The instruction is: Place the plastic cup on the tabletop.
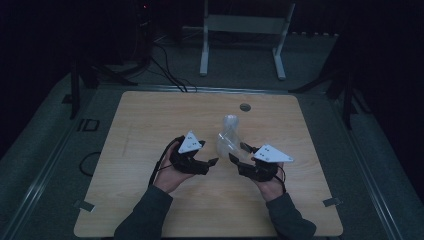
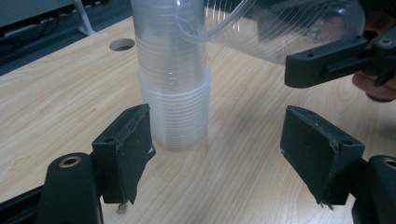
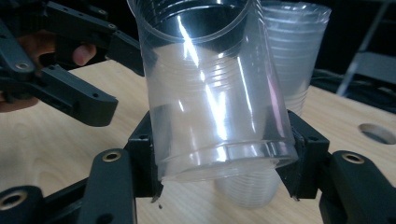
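Note:
A stack of clear plastic cups (image 1: 231, 124) (image 2: 173, 88) (image 3: 296, 60) stands upright on the wooden table (image 1: 150, 125). My right gripper (image 1: 239, 152) (image 3: 224, 161) is shut on a single clear cup (image 1: 227, 145) (image 3: 212, 93) (image 2: 285, 30), gripping it near its base and holding it tilted just in front of the stack. My left gripper (image 1: 212, 164) (image 2: 229, 149) is open with nothing between its jaws, a short way left of the stack and facing it.
A round cable hole (image 1: 245, 107) (image 2: 122, 45) (image 3: 377, 133) lies in the table behind the stack. A white desk frame (image 1: 245, 30) stands on the floor beyond the table, and cables (image 1: 167, 70) run across the floor at the back left.

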